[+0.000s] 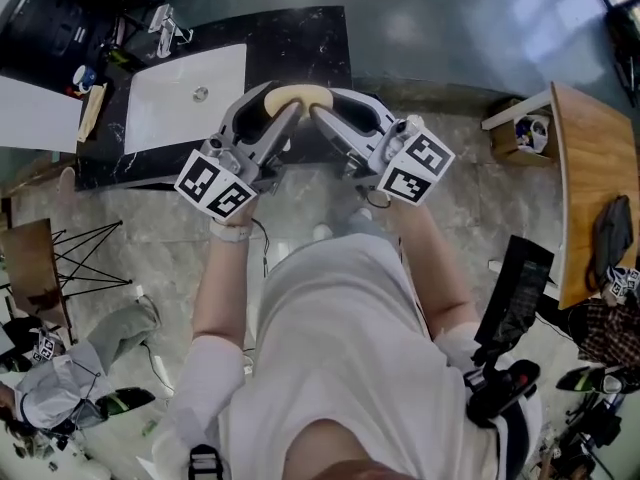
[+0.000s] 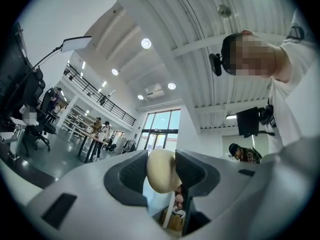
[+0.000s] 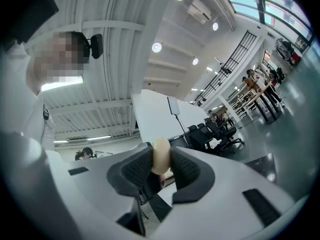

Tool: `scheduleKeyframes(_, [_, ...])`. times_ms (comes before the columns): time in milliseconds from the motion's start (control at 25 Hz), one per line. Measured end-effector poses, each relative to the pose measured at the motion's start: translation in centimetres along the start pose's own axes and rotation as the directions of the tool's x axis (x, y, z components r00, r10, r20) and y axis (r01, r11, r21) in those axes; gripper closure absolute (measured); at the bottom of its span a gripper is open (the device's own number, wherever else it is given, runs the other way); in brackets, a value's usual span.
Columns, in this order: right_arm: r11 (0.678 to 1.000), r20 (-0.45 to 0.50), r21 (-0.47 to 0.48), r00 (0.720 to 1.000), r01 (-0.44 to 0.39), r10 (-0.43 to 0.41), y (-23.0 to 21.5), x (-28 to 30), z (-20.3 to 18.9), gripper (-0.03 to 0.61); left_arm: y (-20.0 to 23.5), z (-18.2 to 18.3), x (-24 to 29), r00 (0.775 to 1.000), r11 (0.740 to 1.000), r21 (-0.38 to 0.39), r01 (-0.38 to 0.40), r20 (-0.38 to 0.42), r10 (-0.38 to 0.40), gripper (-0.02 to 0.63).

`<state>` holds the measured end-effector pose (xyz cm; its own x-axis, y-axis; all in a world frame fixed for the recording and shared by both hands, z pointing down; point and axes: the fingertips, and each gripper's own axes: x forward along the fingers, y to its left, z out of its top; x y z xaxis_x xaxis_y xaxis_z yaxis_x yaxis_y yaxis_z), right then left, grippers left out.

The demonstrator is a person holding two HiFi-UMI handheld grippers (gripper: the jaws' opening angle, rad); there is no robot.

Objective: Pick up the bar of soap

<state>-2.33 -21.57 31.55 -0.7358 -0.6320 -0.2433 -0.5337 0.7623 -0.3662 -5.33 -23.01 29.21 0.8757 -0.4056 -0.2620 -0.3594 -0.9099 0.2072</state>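
A pale cream bar of soap [image 1: 297,97] hangs in the air above the front edge of the black counter [image 1: 300,43]. Both grippers meet on it in the head view. My left gripper [image 1: 279,110] holds its left end and my right gripper [image 1: 326,114] its right end. In the left gripper view the soap [image 2: 161,170] sits between the dark pads, touching both. The right gripper view shows the soap [image 3: 160,155] squeezed edge-on between its two pads [image 3: 184,168]. Both cameras look upward at the ceiling and the person.
A white sink basin [image 1: 190,93] with a faucet [image 1: 165,28] is set in the counter, left of the grippers. A wooden table [image 1: 595,188] stands at the right, with a small box [image 1: 520,133] beside it. A black wire frame [image 1: 90,258] stands at the left.
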Motion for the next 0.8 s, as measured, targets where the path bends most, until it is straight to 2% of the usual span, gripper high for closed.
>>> scheduleKeyframes(440, [0.995, 0.029, -0.103, 1.0, 0.0, 0.003, 2.7, -3.7, 0.3, 0.456, -4.5, -0.3, -0.5, 0.995, 0.996, 0.02, 0.087, 0.052, -0.087, 0.454])
scheduleKeyframes(640, [0.99, 0.038, -0.141, 0.999, 0.017, -0.011, 4.1, -6.1, 0.1, 0.456, -6.9, -1.2, -0.9, 0.99, 0.993, -0.007, 0.118, 0.073, -0.118, 0.459])
scheduleKeyframes(800, [0.991, 0.037, -0.131, 0.999, 0.036, -0.032, 4.3, -7.8, -0.5, 0.456, -8.2, -2.4, -0.9, 0.989, 0.99, -0.033, 0.134, 0.065, -0.132, 0.462])
